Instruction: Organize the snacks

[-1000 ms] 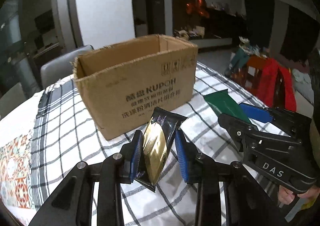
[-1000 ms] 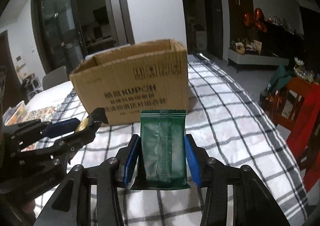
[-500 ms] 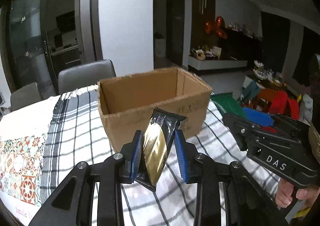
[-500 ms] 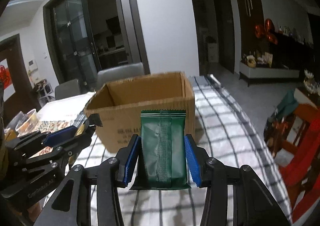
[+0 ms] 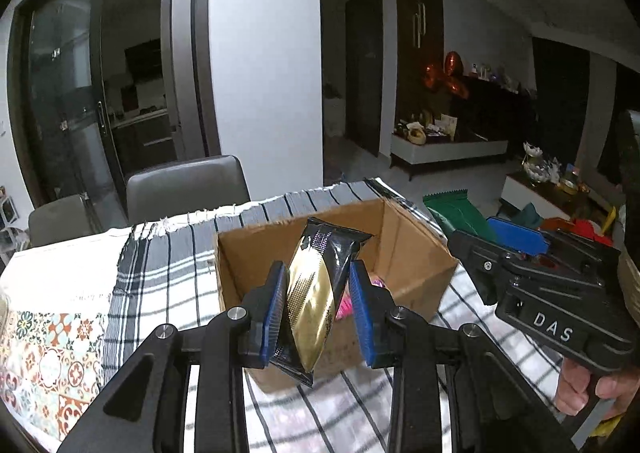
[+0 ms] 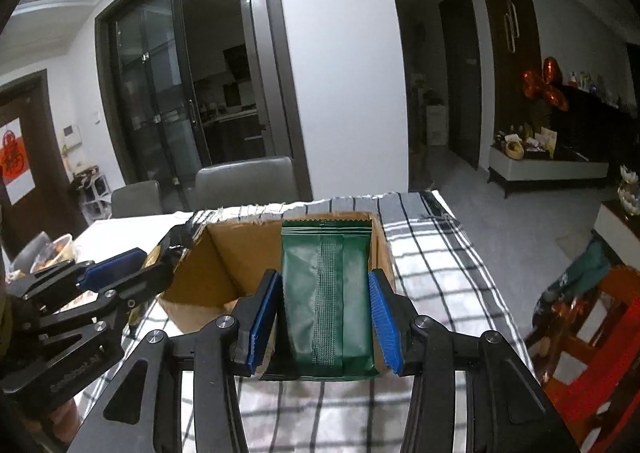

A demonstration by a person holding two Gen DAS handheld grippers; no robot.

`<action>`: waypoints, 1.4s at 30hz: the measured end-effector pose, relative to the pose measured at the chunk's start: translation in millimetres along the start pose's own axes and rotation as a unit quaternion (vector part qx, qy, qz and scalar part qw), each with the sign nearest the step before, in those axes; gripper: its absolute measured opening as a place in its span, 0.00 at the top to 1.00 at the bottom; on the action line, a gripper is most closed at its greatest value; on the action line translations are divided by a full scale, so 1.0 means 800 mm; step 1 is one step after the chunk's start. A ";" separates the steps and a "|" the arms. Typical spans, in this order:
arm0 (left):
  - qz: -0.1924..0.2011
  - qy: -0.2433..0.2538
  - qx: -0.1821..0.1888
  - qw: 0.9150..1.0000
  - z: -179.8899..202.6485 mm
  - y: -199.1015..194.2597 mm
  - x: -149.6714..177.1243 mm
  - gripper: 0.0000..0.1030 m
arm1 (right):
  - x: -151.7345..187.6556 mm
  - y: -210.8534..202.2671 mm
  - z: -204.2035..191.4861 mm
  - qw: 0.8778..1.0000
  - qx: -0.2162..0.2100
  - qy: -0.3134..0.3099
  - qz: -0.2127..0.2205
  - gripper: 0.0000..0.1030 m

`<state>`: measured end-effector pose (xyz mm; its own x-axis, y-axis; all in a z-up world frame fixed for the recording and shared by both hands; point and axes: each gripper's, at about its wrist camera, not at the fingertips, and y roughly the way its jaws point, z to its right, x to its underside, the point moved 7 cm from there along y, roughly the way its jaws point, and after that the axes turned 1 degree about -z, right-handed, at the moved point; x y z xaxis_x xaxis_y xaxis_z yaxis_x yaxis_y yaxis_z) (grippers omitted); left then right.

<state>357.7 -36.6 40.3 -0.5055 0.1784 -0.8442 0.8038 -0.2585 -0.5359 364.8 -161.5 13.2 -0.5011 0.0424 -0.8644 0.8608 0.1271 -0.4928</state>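
My left gripper (image 5: 318,313) is shut on a black and gold snack packet (image 5: 316,293) and holds it raised over the near edge of an open cardboard box (image 5: 404,249). A pink snack (image 5: 346,307) lies inside the box. My right gripper (image 6: 325,323) is shut on a green snack packet (image 6: 326,293), also raised in front of the box (image 6: 224,261). The right gripper shows at the right of the left wrist view (image 5: 516,241) with the green packet (image 5: 456,213). The left gripper shows at the left of the right wrist view (image 6: 120,269).
The box stands on a table with a black and white checked cloth (image 5: 160,273); a patterned mat (image 5: 48,357) lies at the left. Grey chairs (image 5: 188,185) stand behind the table. A clear container (image 6: 52,253) sits at the far left. Red furniture (image 6: 592,333) is to the right.
Both grippers have risen with their packets, from table level facing the box's side to above its rim, so the inside of the box now shows.
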 end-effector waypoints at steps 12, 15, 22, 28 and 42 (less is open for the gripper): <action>-0.019 -0.005 -0.009 1.000 -0.020 0.063 -0.034 0.69 | -0.038 0.052 -0.005 0.999 -0.001 -0.032 -0.006 0.55; -0.030 -0.004 -0.016 0.999 -0.023 0.078 -0.037 0.63 | -0.043 0.067 -0.004 0.999 0.001 -0.035 -0.011 0.53; -0.035 -0.014 -0.034 0.999 -0.030 0.076 -0.031 0.47 | -0.037 0.079 0.006 0.999 0.014 -0.031 -0.031 0.37; -0.030 -0.020 -0.059 0.998 -0.030 0.045 -0.016 0.36 | -0.020 0.056 0.008 0.999 0.008 -0.022 -0.035 0.37; 0.031 -0.037 -0.099 0.994 -0.013 -0.088 0.019 0.12 | 0.023 -0.060 0.001 1.000 -0.002 -0.004 -0.007 0.26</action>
<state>296.4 -5.7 65.2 -0.4692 0.0965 -0.8778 0.8761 -0.0744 -0.4764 314.1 -167.5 21.1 -0.5120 0.0327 -0.8583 0.8535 0.1314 -0.5042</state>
